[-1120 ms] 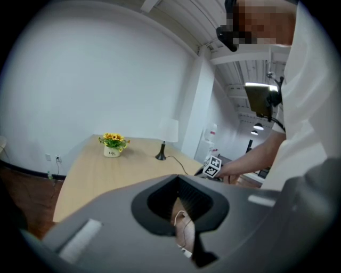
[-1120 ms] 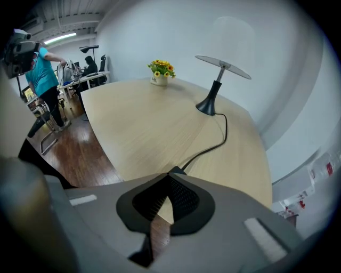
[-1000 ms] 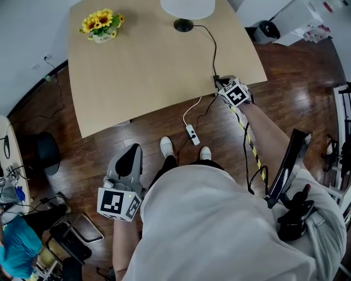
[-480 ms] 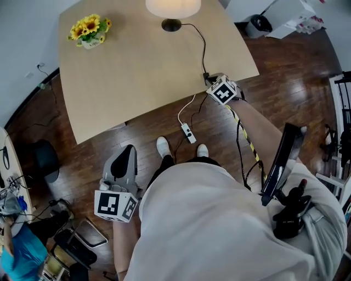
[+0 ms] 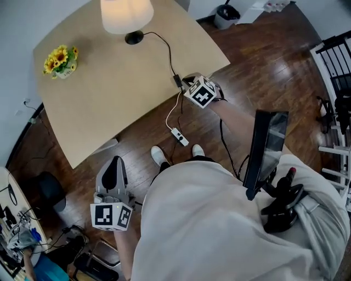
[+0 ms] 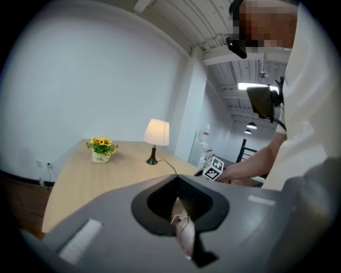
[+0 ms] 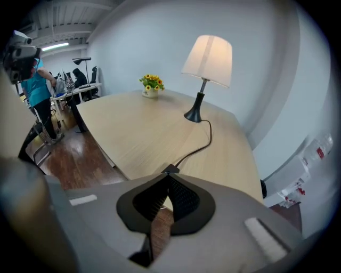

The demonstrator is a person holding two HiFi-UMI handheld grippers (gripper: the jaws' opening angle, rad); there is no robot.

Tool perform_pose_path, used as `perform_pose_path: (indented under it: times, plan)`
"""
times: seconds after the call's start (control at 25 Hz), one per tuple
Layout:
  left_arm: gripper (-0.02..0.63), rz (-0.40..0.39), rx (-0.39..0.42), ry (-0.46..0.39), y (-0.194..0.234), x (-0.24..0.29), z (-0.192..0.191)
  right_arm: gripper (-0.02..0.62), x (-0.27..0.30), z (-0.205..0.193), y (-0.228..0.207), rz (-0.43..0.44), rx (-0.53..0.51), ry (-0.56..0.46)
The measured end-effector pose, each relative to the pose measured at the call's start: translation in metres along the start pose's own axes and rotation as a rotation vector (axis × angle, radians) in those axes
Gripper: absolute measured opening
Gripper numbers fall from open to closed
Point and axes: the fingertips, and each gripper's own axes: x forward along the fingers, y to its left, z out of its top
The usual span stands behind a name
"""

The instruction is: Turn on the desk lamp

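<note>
The desk lamp [image 5: 126, 13] stands at the far edge of the light wooden table [image 5: 109, 104]; its shade glows warm. Its black cord [image 5: 164, 52] runs to an inline switch [image 5: 177, 81] at the table's near right edge. My right gripper [image 5: 185, 83] is at that switch with its jaws shut. In the right gripper view the switch [image 7: 170, 169] shows just past the closed tips of the right gripper [image 7: 169, 174], with the lamp [image 7: 208, 53] beyond. My left gripper [image 5: 114, 162] hangs low over the floor, jaws shut and holding nothing; the left gripper [image 6: 177, 181] faces the lamp [image 6: 157, 132] from afar.
A pot of sunflowers [image 5: 61, 59] sits on the table's left side. A white power strip [image 5: 179, 136] lies on the wooden floor by the person's feet. A bin [image 5: 225, 16] stands past the table's right corner, a black rack [image 5: 337, 66] at far right.
The head view has swung so the table sits further left and tilted. The lamp shade looks warmer and brighter than a second ago. My right gripper stays at the cord's switch.
</note>
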Motion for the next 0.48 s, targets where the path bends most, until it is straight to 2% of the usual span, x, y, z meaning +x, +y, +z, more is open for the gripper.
perform_pose_path:
  times: [0.24,0.48]
  plan:
    - [0.018,-0.048,0.025,-0.012,-0.027,0.014,0.007,0.000,-0.031,-0.009,0.015,0.013,0.004,-0.051]
    - [0.018,-0.076,0.050,-0.026,-0.055,0.021,0.010,0.000,-0.065,-0.018,0.042,0.028,-0.085,-0.082]
